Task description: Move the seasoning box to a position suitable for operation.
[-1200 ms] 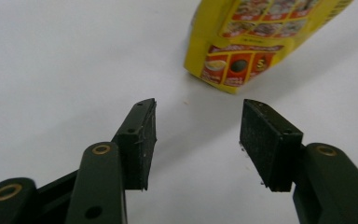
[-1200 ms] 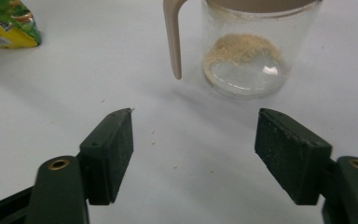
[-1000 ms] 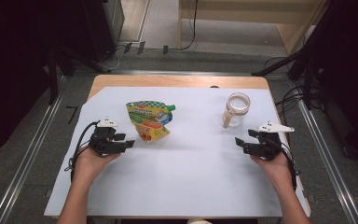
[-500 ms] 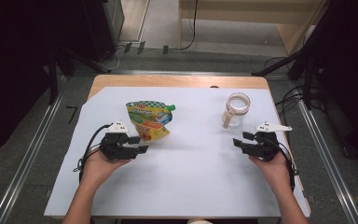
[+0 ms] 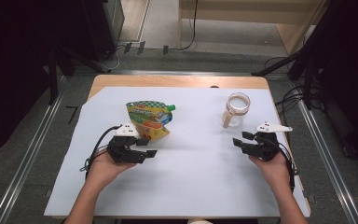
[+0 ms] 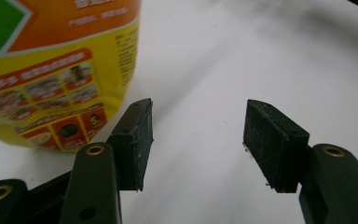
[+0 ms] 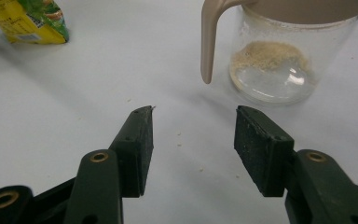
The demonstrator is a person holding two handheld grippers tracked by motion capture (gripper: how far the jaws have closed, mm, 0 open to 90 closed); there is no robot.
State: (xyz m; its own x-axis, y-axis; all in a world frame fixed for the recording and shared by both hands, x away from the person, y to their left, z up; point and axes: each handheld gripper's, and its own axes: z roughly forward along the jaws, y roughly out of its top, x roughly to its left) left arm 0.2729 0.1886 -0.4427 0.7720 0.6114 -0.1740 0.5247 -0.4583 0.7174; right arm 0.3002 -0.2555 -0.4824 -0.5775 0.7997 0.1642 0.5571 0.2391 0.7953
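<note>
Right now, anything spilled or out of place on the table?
Yes: small crumbs lie scattered on the white sheet in front of the jar, looking like spilled powder. The pouch looks intact.

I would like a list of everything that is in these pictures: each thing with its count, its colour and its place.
Pouch: one, yellow and orange with a green cap, left half of the sheet, just beyond the left gripper.
Jug: one, clear with a beige handle and rim, a little pale powder at its bottom, right half of the sheet, beyond the right gripper.
Crumbs: a few, pale, on the sheet in front of the jug.
Sheet: one, white, covering most of the table.
Table: one, wooden, far edge bare.
Left gripper: one, black, open, beside the pouch, not touching it.
Right gripper: one, black, open, near the jug.
Hands: two, each holding a gripper, at the near edge.
</note>
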